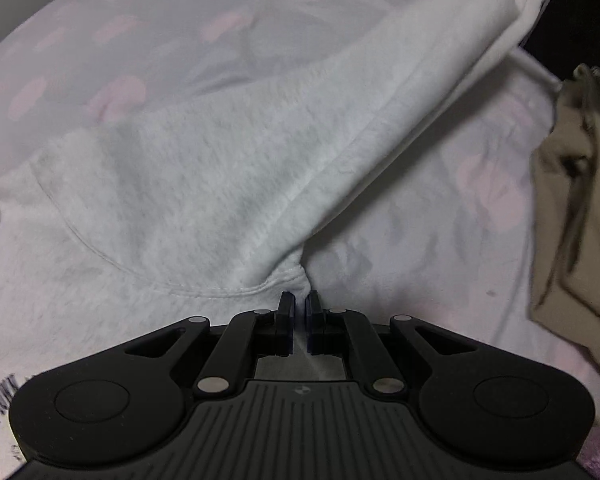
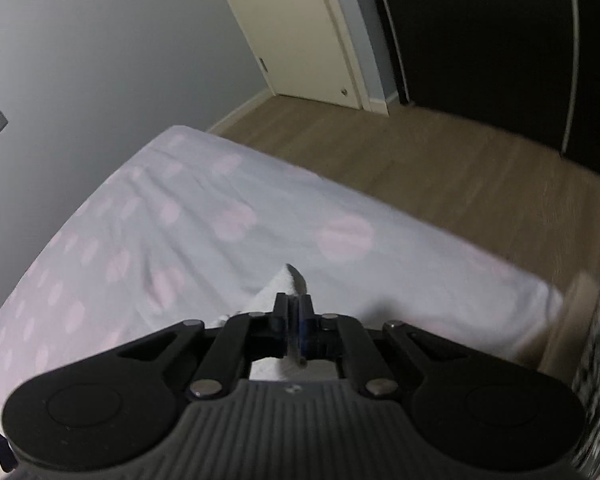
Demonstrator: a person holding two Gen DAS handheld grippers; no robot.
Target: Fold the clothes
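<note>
Grey sweatshirt [image 1: 188, 184] lies on the bed's polka-dot sheet [image 1: 440, 240], its sleeve [image 1: 440, 80] lifted and stretched diagonally. Left tool [image 1: 299, 303] is clamped on the armpit seam; right tool [image 2: 295, 307] is pinched on a white fabric edge [image 2: 276, 284], likely the cuff. Risks: thin bite at the cuff slipping under tension; sleeve dragging the body askew; crowding the tan garment [image 1: 572, 240] nearby.
</note>
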